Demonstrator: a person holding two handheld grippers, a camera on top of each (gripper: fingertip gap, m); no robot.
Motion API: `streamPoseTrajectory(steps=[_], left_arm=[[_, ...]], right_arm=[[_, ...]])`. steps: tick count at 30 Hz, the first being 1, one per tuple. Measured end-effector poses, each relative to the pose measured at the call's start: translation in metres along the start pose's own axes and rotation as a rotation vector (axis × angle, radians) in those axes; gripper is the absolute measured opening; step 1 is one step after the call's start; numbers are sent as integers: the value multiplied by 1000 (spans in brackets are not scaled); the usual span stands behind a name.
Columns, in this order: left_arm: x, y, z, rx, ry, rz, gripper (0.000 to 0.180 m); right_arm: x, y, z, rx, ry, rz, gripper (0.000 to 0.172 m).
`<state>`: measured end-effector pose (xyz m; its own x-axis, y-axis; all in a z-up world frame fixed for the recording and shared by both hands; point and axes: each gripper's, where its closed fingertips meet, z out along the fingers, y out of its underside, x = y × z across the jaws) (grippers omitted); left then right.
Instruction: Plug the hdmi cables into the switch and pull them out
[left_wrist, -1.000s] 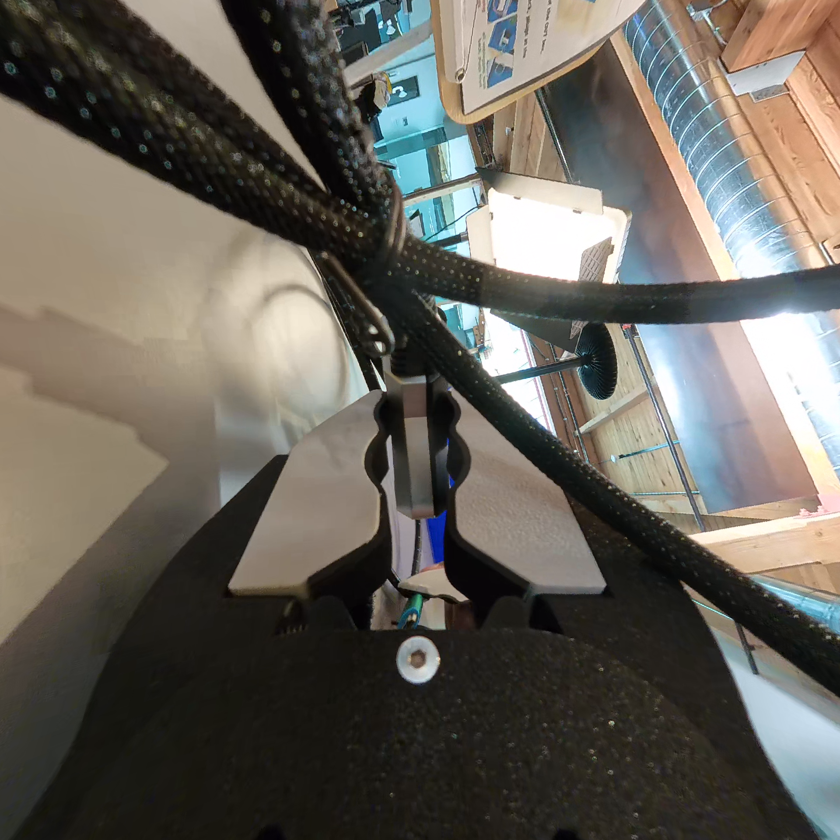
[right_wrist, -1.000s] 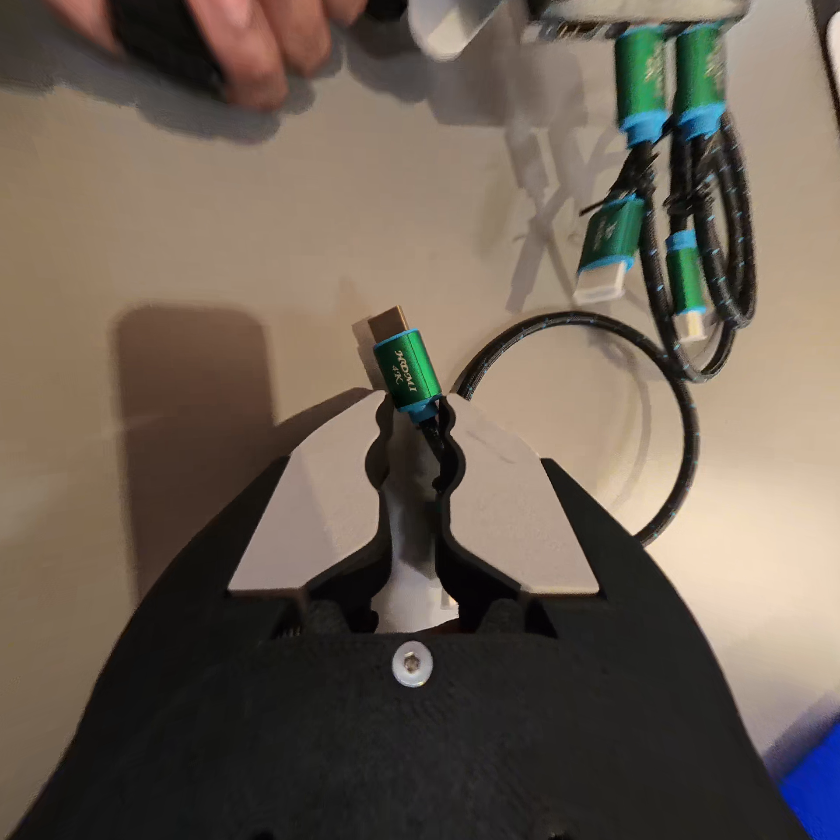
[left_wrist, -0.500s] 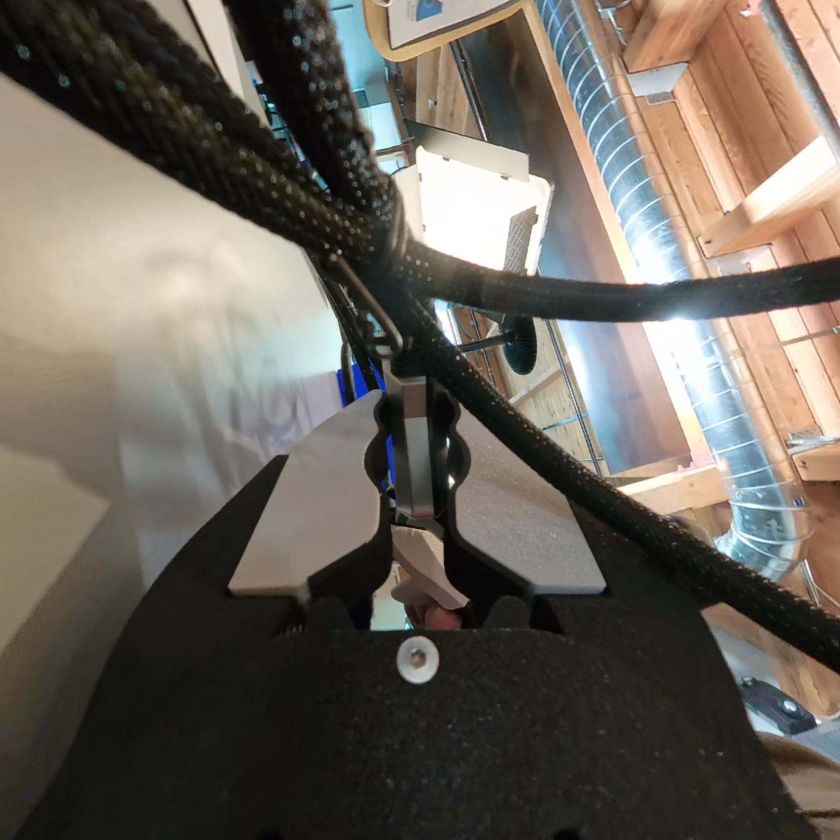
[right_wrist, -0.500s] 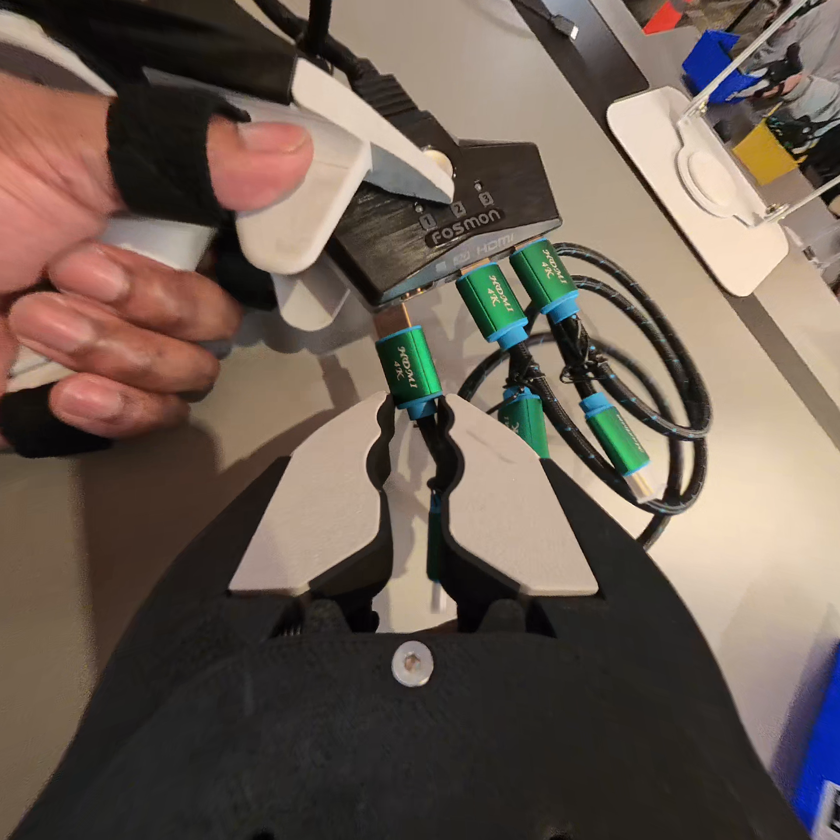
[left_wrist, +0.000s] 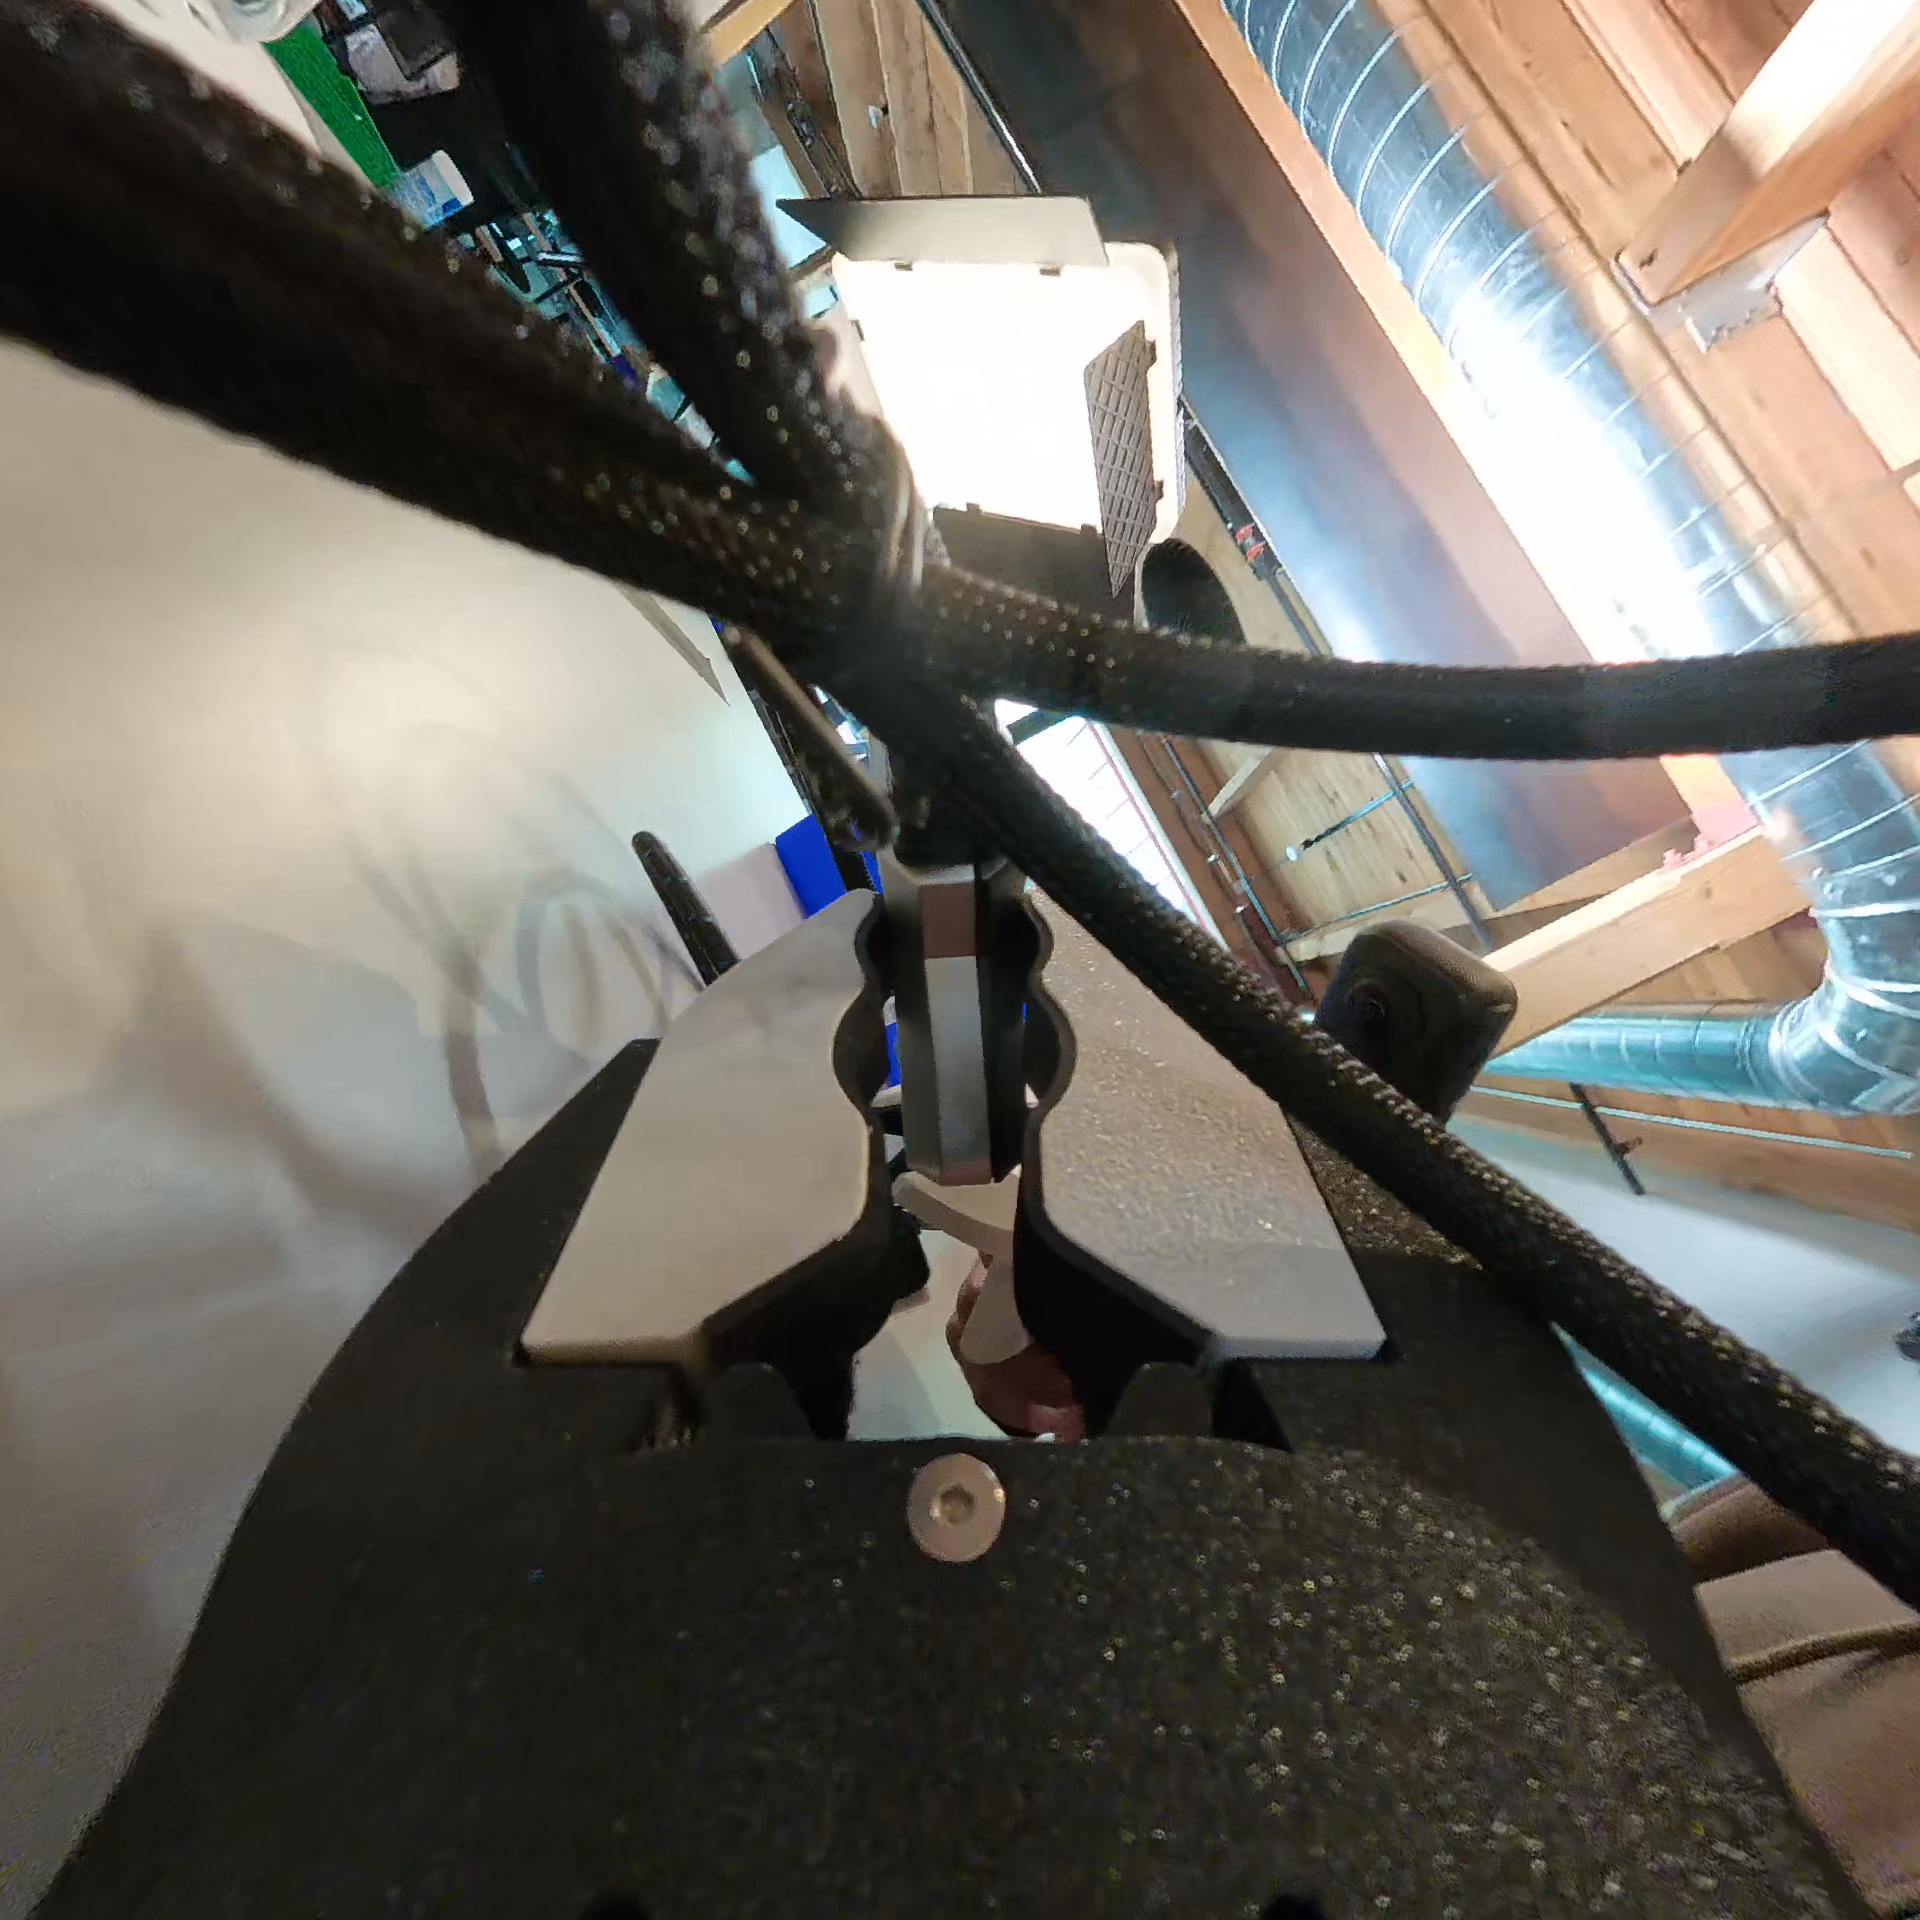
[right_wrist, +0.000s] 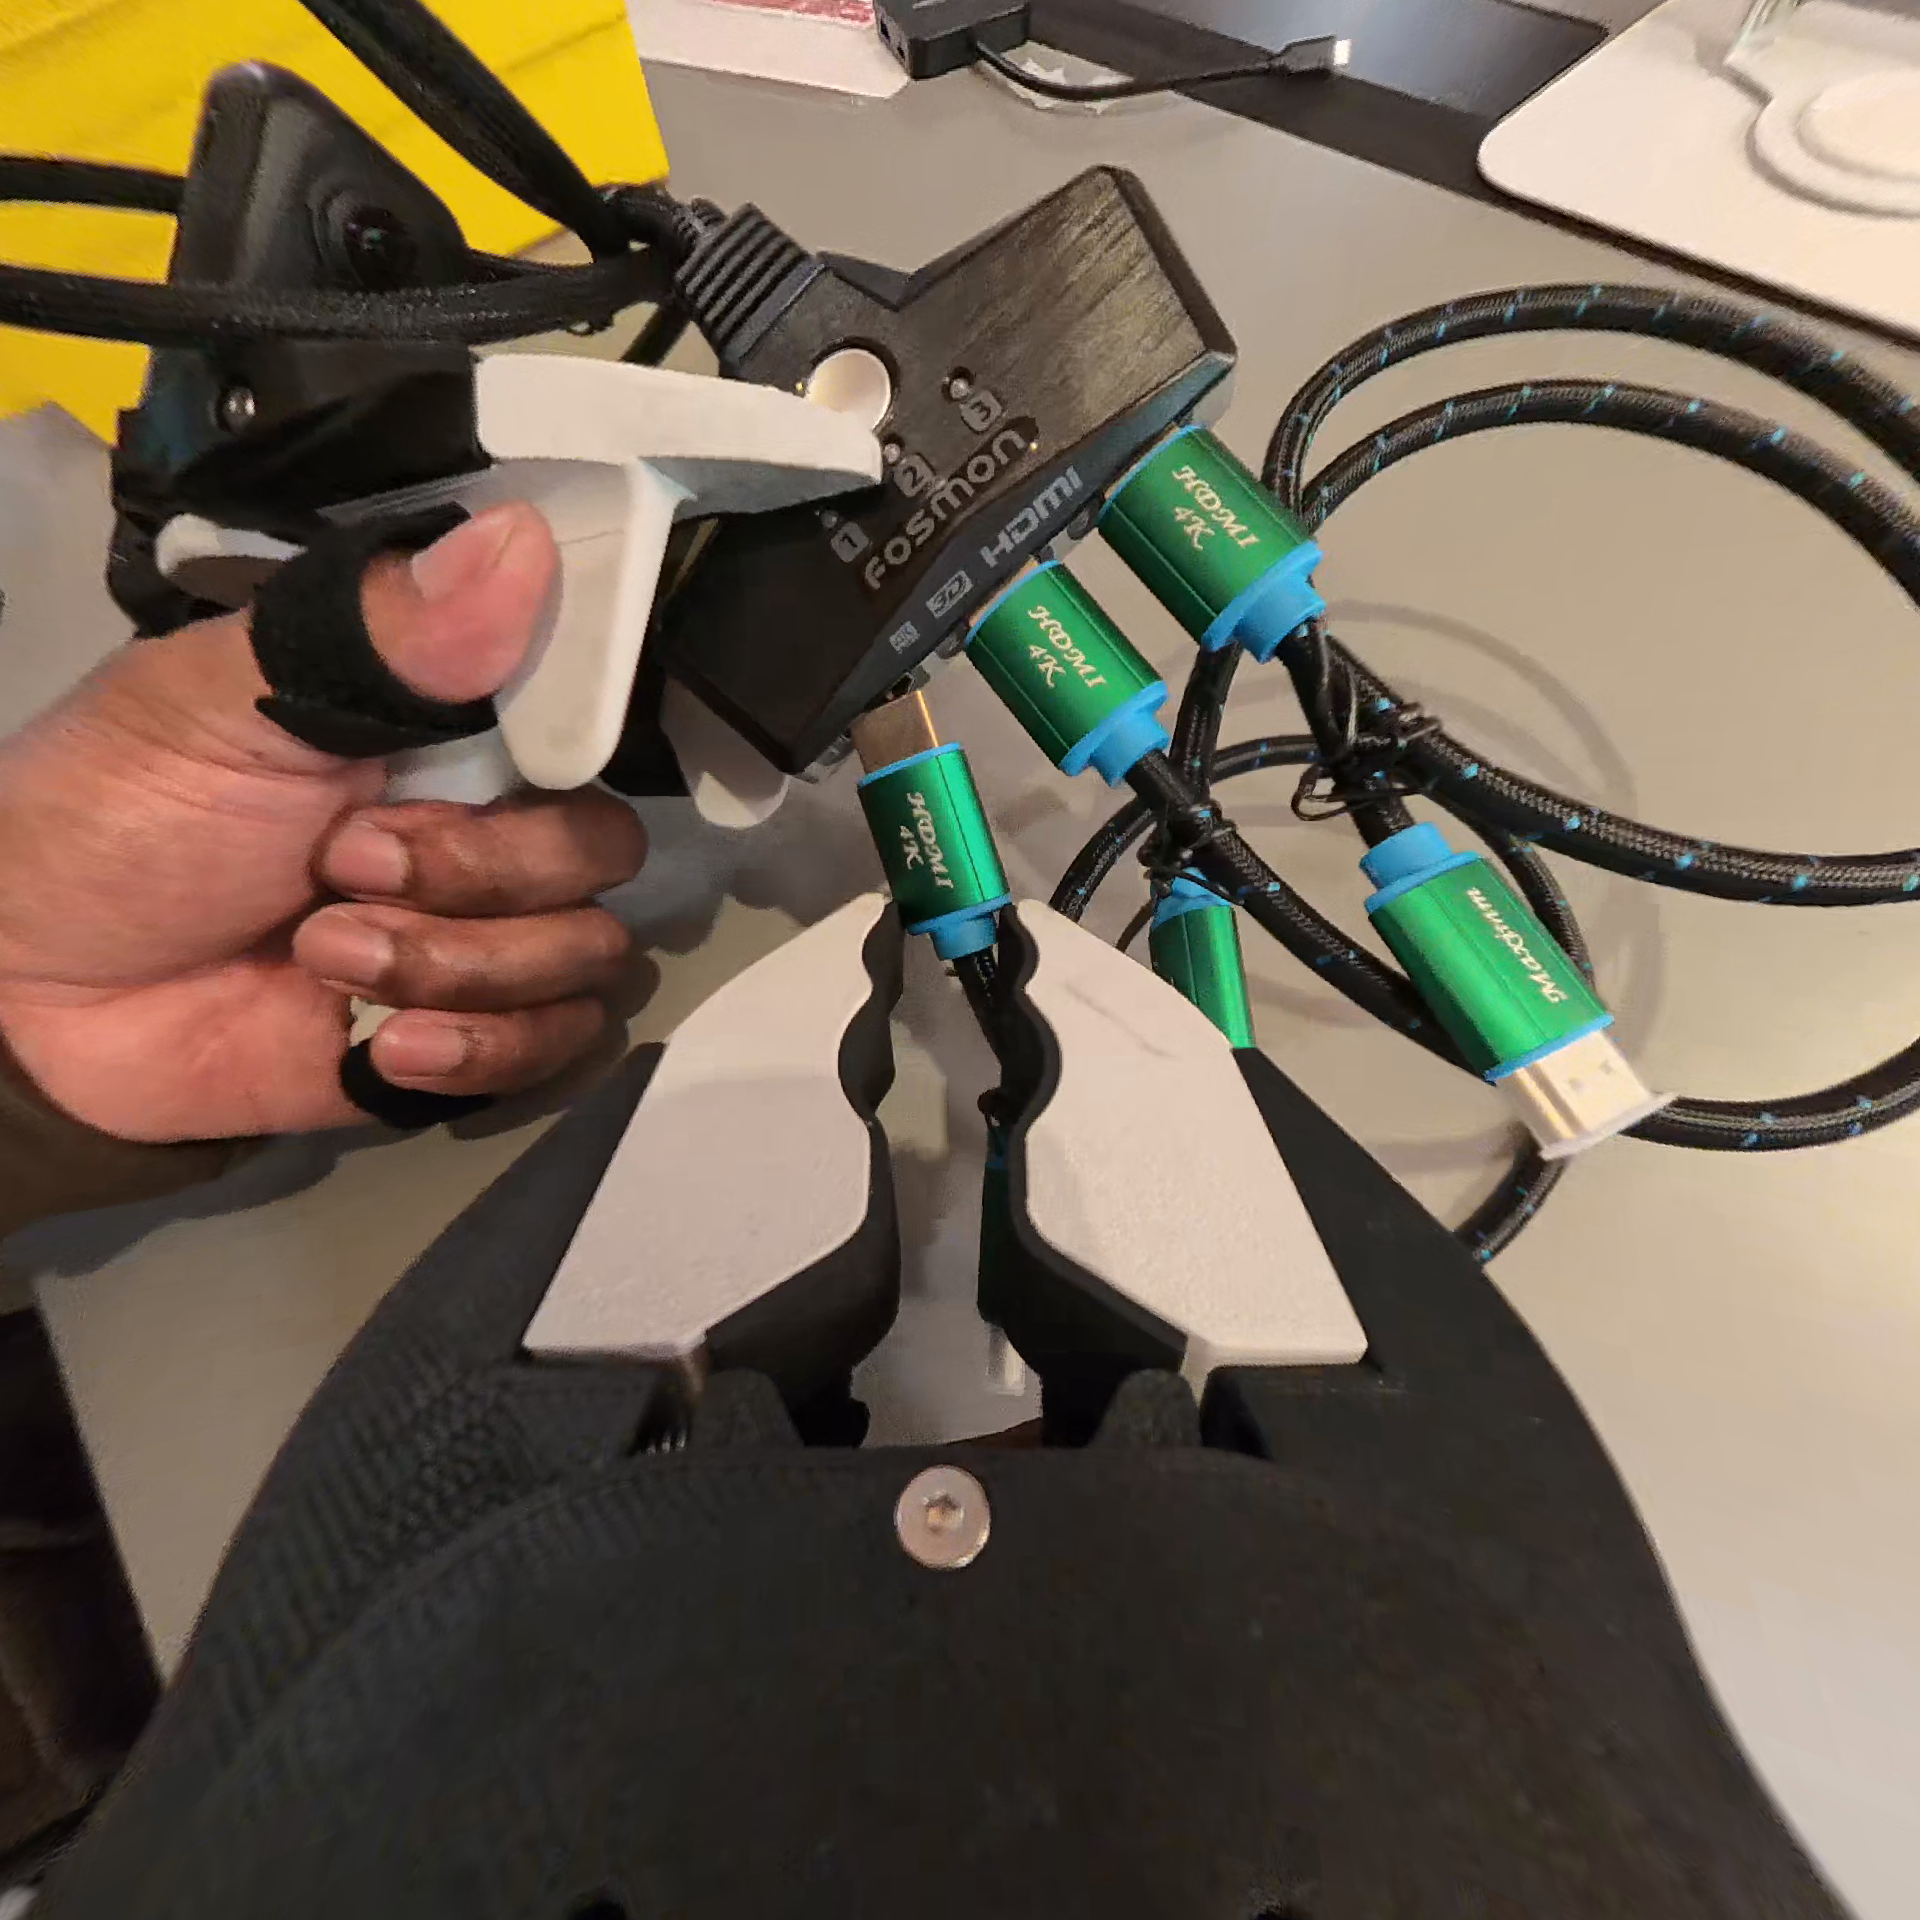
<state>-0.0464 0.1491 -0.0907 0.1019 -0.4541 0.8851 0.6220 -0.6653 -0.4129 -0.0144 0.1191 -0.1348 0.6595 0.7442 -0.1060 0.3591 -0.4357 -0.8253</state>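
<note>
Left gripper (left_wrist: 951, 935): your fingers pinch the black switch box (right_wrist: 997, 416).
Right gripper (right_wrist: 951, 935): it pinches the braided cable (right_wrist: 987, 992) behind the green plug (right_wrist: 930, 831), whose tip is at the box's port.
Bench (right_wrist: 1558, 1558): two more plugs sit in the box.

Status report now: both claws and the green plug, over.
Left claw shut on black switch box. Right claw shut on braided cable behind green metal plug; plug tip at box's first port. Two green plugs already seated beside.
</note>
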Motion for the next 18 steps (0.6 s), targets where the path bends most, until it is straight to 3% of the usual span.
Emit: streamPoseTrajectory(steps=[1,9,13,18], left_arm=[[0,0,0,-8,-2,18,20],[7,1,0,-124,-14,205,21],[-3,6,-1,-207,-120,203,22],[-9,7,-4,-274,-113,131,22]], right_arm=[[-1,0,0,1,-17,20,16],[-5,-1,1,-47,-101,55,16],[-4,4,2,-109,-38,-92,16],[-7,7,3,-107,-87,-175,15]])
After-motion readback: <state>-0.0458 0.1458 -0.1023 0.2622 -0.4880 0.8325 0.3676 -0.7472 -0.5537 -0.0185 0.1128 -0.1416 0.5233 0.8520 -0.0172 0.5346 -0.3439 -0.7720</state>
